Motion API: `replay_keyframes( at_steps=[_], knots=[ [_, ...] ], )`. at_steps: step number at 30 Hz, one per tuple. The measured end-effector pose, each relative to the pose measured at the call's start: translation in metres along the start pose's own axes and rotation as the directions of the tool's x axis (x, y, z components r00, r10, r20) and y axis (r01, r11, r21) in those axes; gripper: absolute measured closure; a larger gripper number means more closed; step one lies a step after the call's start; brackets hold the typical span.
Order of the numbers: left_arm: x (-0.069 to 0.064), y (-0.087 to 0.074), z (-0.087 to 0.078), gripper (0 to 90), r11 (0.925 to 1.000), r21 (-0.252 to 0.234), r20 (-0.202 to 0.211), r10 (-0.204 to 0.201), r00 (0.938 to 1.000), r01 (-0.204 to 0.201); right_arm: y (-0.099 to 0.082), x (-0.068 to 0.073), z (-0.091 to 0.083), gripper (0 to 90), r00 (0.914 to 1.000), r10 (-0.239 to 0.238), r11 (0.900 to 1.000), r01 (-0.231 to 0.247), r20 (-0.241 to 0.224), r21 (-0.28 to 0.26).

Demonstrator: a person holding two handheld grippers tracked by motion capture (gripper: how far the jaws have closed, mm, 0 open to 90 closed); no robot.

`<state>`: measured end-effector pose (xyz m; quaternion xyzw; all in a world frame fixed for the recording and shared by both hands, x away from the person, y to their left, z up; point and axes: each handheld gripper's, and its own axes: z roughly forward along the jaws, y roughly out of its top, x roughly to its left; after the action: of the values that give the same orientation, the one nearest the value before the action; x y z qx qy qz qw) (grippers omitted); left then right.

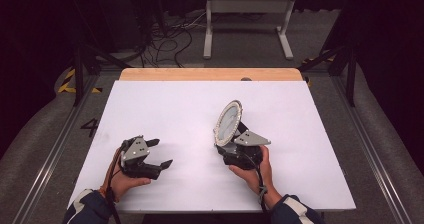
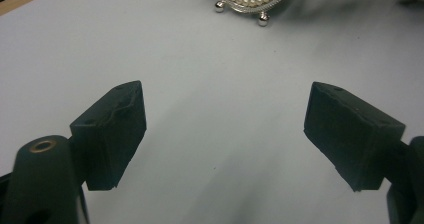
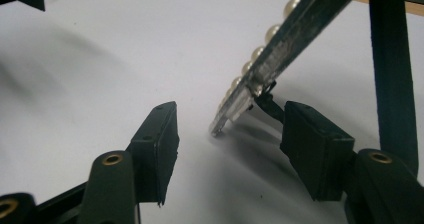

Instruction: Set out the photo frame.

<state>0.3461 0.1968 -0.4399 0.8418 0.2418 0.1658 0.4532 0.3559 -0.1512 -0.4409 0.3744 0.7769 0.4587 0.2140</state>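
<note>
Pearl-rimmed and silvery, the small oval mirror (image 1: 228,122) stands tilted on the white table (image 1: 165,109), right of centre, leaning back on a thin dark prop with its little ball feet (image 2: 263,18) on the surface. From here the likeliest trouble, as I judge it, is a tip-over: the frame rests on a narrow base and a slim strut, so a brush from a pad as the hand draws away, or a nudge to the strut, could fold it flat or slide it across the smooth sheet. The right tool (image 3: 230,139) sits just near of the mirror, its jaws spread with the lower edge of the frame between them; in the right gripper view the left pad stands clear of the frame, while the right pad (image 3: 315,144) lies very close to the strut, and I cannot tell whether they touch. The left tool (image 1: 155,154) is well apart, out to the left and nearer the table's front edge, its jaws spread wide on nothing, pointing across the bare sheet toward the mirror's feet.
</note>
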Motion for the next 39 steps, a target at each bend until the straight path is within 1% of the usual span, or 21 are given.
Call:
replay_keyframes(
  at_steps=[1,2,4,6,8,9,12,13,15,18,19,20,24,27,29,31,33,34,35,36,39],
  knots=[
    [0.001,-0.002,-0.002,17.7,1.0,-0.003,-0.007,-0.002,1.0,0.002,0.0,0.0,0.0,39.6,1.0,0.0,1.0,0.0,0.0,0.0],
    [0.002,-0.004,-0.004,17.5,1.0,-0.006,-0.011,-0.006,0.9999,0.006,0.001,0.0,0.001,40.4,0.9999,0.01,0.9999,-0.009,0.006,-0.013],
    [0.001,-0.005,-0.005,16.9,0.9999,-0.006,-0.02,-0.013,0.9997,0.013,0.002,-0.001,0.001,44.1,0.9994,0.012,0.9988,-0.011,0.031,-0.049],
    [0.001,-0.005,-0.006,16.7,0.9997,-0.015,-0.014,-0.021,0.9997,0.02,0.003,-0.001,-0.001,48.3,0.9987,0.034,0.9962,-0.031,0.037,-0.081],
    [0.0,-0.004,-0.005,16.7,0.9997,-0.017,-0.007,-0.016,0.9998,0.016,0.005,-0.001,-0.001,52.1,0.9988,0.032,0.995,-0.028,0.038,-0.096],
    [-0.001,-0.005,-0.003,16.6,0.9999,-0.006,-0.009,-0.014,0.9999,0.014,0.005,-0.001,0.0,52.6,0.9987,0.035,0.9955,-0.031,0.038,-0.089],
    [-0.002,-0.006,0.0,16.6,0.9999,0.009,-0.006,-0.008,0.9999,0.008,0.005,-0.002,0.001,54.7,0.998,0.049,0.9946,-0.045,0.039,-0.093],
    [-0.003,-0.006,0.001,16.6,0.9999,0.012,0.002,-0.006,1.0,0.006,0.004,-0.003,0.003,54.9,0.9975,0.056,0.9942,-0.051,0.043,-0.094],
    [-0.004,-0.006,0.003,16.6,0.9999,0.017,0.001,-0.003,1.0,0.003,0.001,-0.003,0.006,56.2,0.9944,0.092,0.9901,-0.086,0.052,-0.111],
    [-0.004,-0.005,0.004,16.7,0.9998,0.021,0.004,0.001,1.0,-0.001,-0.001,0.001,0.01,58.4,0.9926,0.094,0.9886,-0.083,0.078,-0.126],
    [-0.004,-0.005,0.005,16.7,0.9997,0.024,0.007,0.002,1.0,-0.002,-0.001,0.001,0.01,58.4,0.9926,0.094,0.9886,-0.083,0.078,-0.126],
    [-0.005,-0.006,0.005,17.5,0.9994,0.034,0.014,0.006,0.9999,-0.007,-0.001,0.001,0.011,58.9,0.9916,0.106,0.9865,-0.095,0.075,-0.133],
    [-0.006,-0.005,0.005,18.4,0.9991,0.039,0.024,0.017,0.9996,-0.018,-0.002,0.002,0.011,59.8,0.9908,0.106,0.9864,-0.093,0.085,-0.135],
    [-0.006,-0.005,0.005,18.4,0.999,0.042,0.024,0.014,0.9996,-0.015,-0.002,0.003,0.01,61.4,0.9901,0.107,0.9868,-0.094,0.092,-0.131],
    [-0.005,-0.005,0.004,18.4,0.9991,0.04,0.026,0.012,0.9996,-0.013,-0.002,0.002,0.01,64.5,0.9901,0.11,0.9872,-0.099,0.087,-0.126],
    [-0.005,-0.005,0.004,18.4,0.9991,0.041,0.026,0.01,0.9996,-0.011,-0.002,-0.001,0.009,67.3,0.9894,0.127,0.9855,-0.118,0.069,-0.122],
    [-0.005,-0.006,0.004,18.3,0.999,0.044,0.028,0.01,0.9996,-0.011,-0.003,-0.003,0.008,67.6,0.9894,0.133,0.9856,-0.126,0.059,-0.114],
    [-0.005,-0.006,0.005,18.3,0.999,0.044,0.03,0.011,0.9995,-0.012,-0.003,-0.003,0.006,67.6,0.9911,0.118,0.9878,-0.11,0.062,-0.11],
    [-0.005,-0.006,0.005,18.3,0.9989,0.045,0.03,0.012,0.9995,-0.014,-0.003,-0.003,0.006,67.9,0.9914,0.117,0.9879,-0.111,0.058,-0.109],
    [-0.005,-0.005,0.004,18.3,0.9989,0.044,0.03,0.017,0.9994,-0.018,-0.003,-0.004,0.005,68.2,0.9909,0.126,0.9873,-0.12,0.048,-0.104],
    [-0.006,-0.005,0.004,18.3,0.999,0.041,0.032,0.017,0.9994,-0.018,-0.003,-0.008,0.003,68.9,0.9913,0.129,0.9873,-0.126,0.026,-0.096]
  ],
)
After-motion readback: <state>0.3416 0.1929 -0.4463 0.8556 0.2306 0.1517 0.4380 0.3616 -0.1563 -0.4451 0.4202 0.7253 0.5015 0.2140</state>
